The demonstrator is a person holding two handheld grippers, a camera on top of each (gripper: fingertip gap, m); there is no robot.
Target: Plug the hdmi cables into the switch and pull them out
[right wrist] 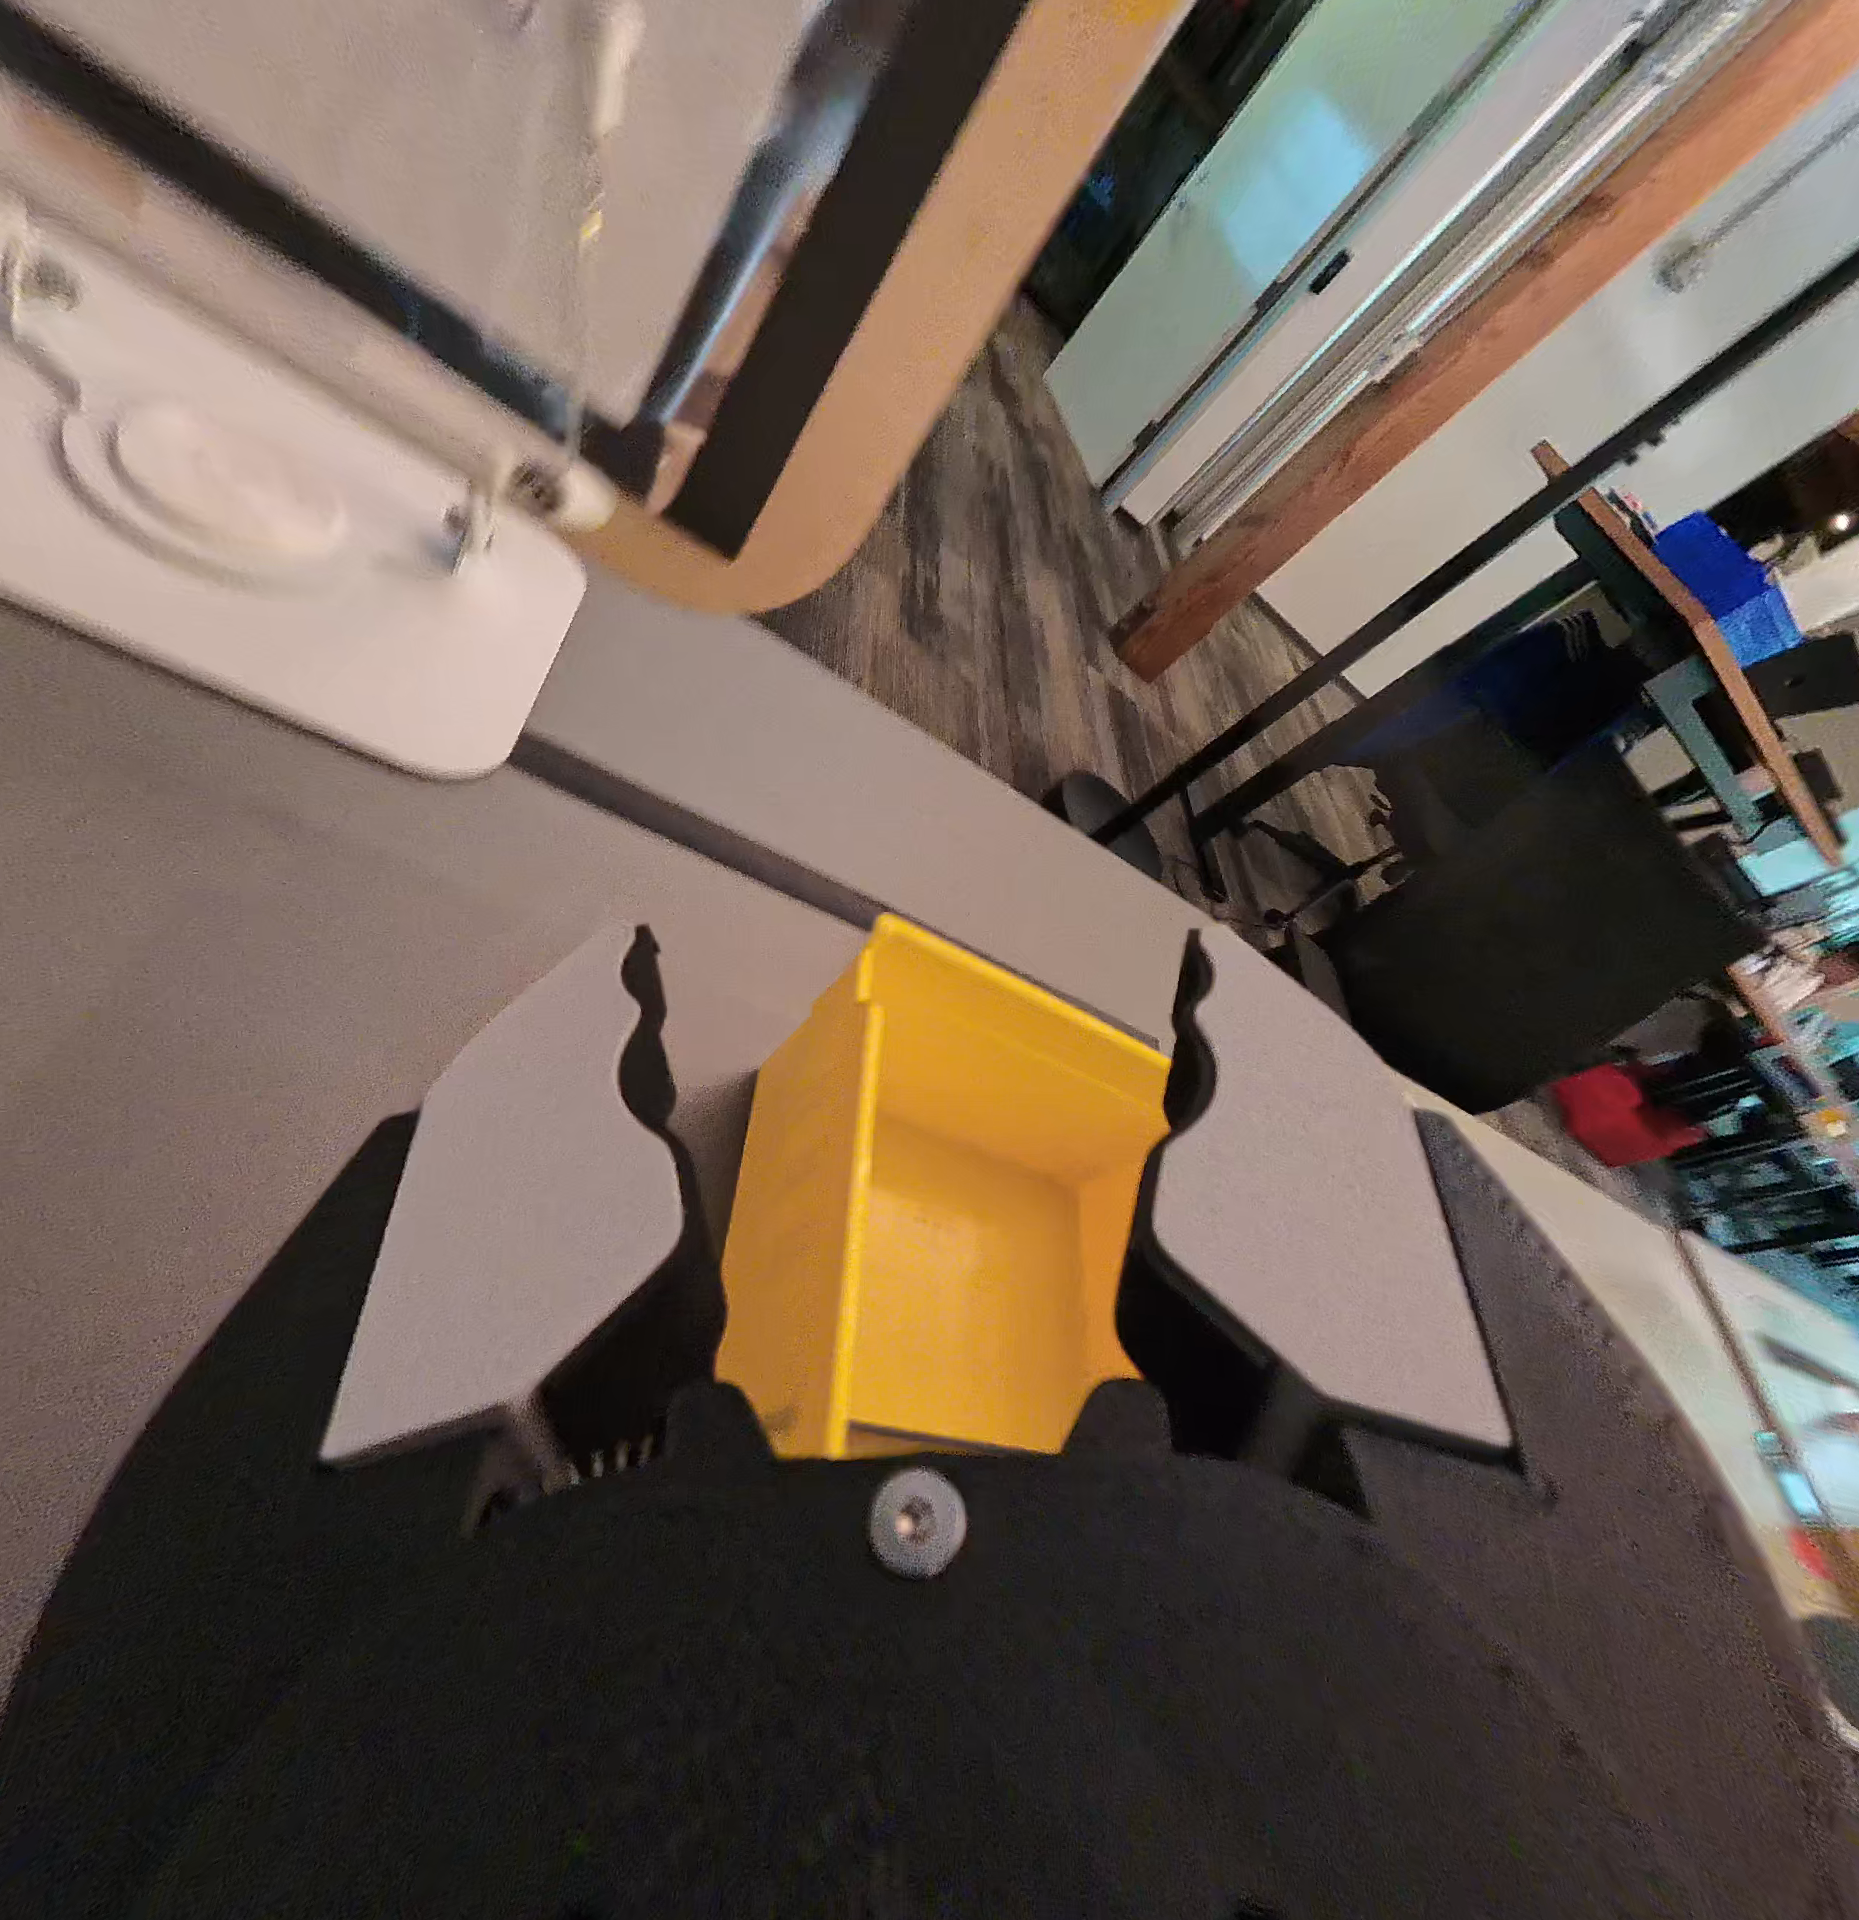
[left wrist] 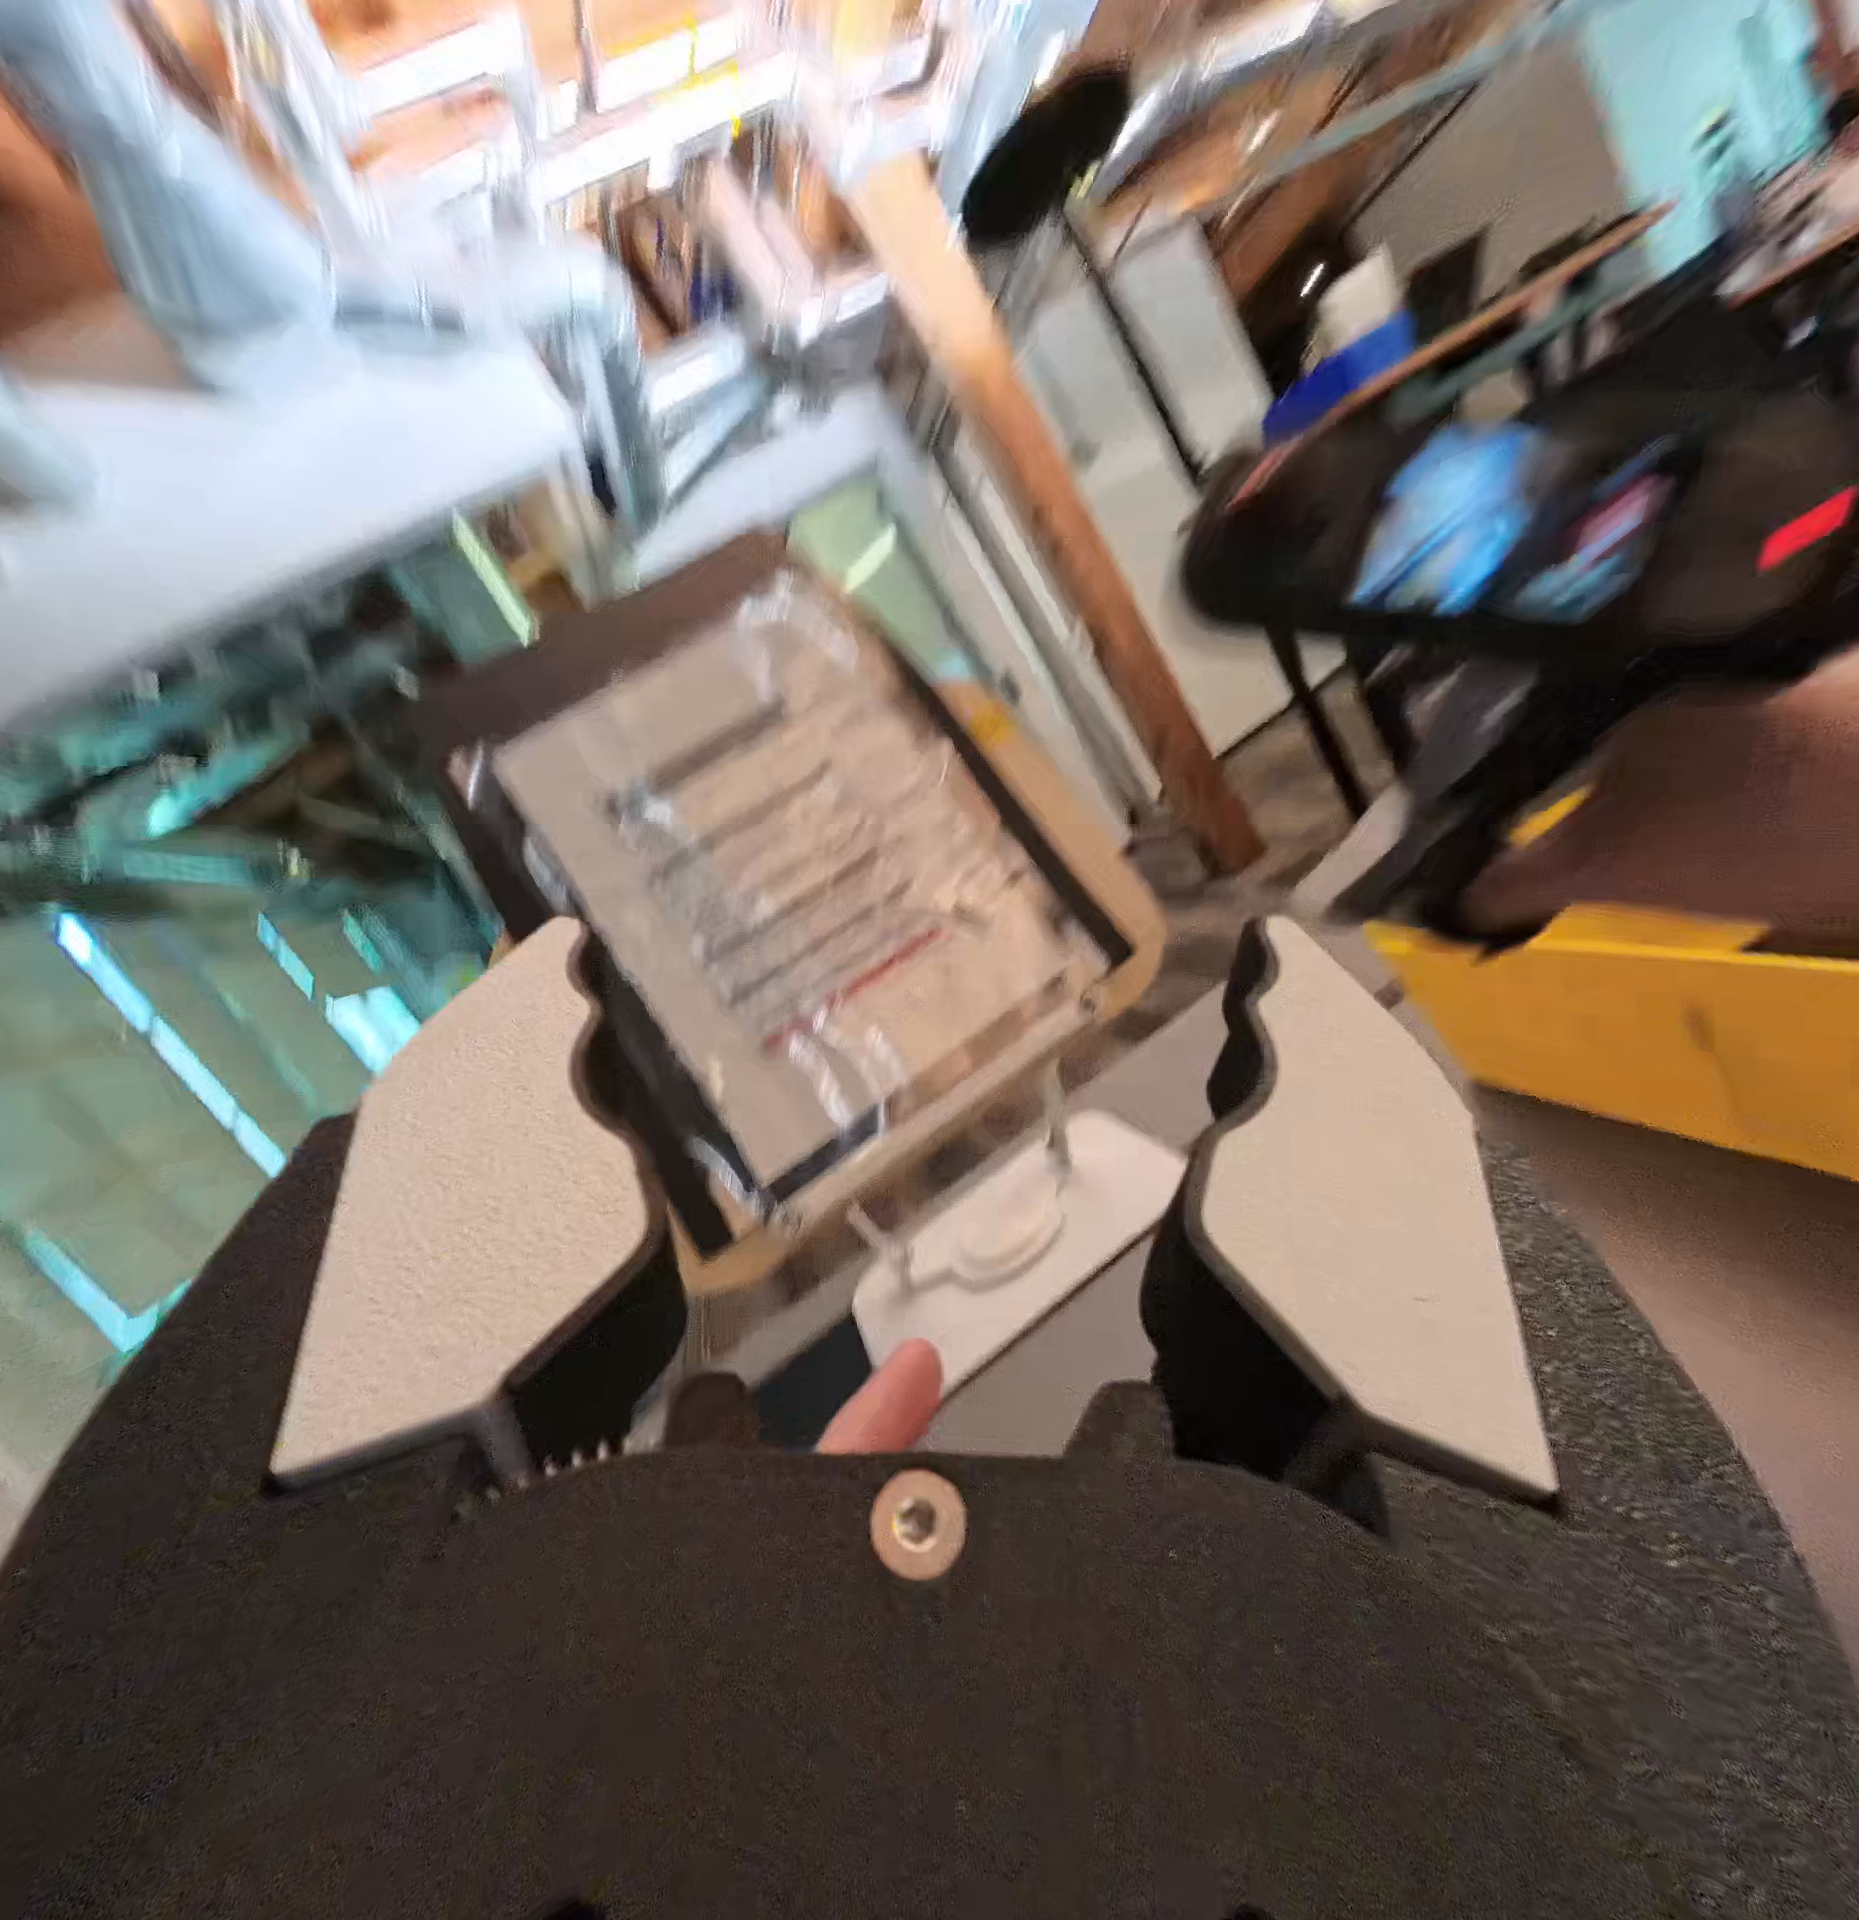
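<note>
No HDMI cable and no switch shows in either view. My left gripper [left wrist: 920,935] is open and empty, held above the grey table and pointed at a clear stand holding a sheet of paper [left wrist: 800,894]. A fingertip [left wrist: 889,1397] shows between its jaws near the base. My right gripper [right wrist: 920,940] is open and empty, above an empty yellow bin [right wrist: 956,1226] on the grey table [right wrist: 229,935]. The right gripper also shows in the left wrist view [left wrist: 1527,561], blurred, at the upper right above the yellow bin [left wrist: 1631,1039].
The paper stand has a white base [right wrist: 281,582] on the table, left of the yellow bin. The table's curved edge [right wrist: 1008,790] runs behind the bin, with wood-look floor beyond. Desks, a black chair and a wooden post [left wrist: 1050,499] stand farther off. Both views are motion-blurred.
</note>
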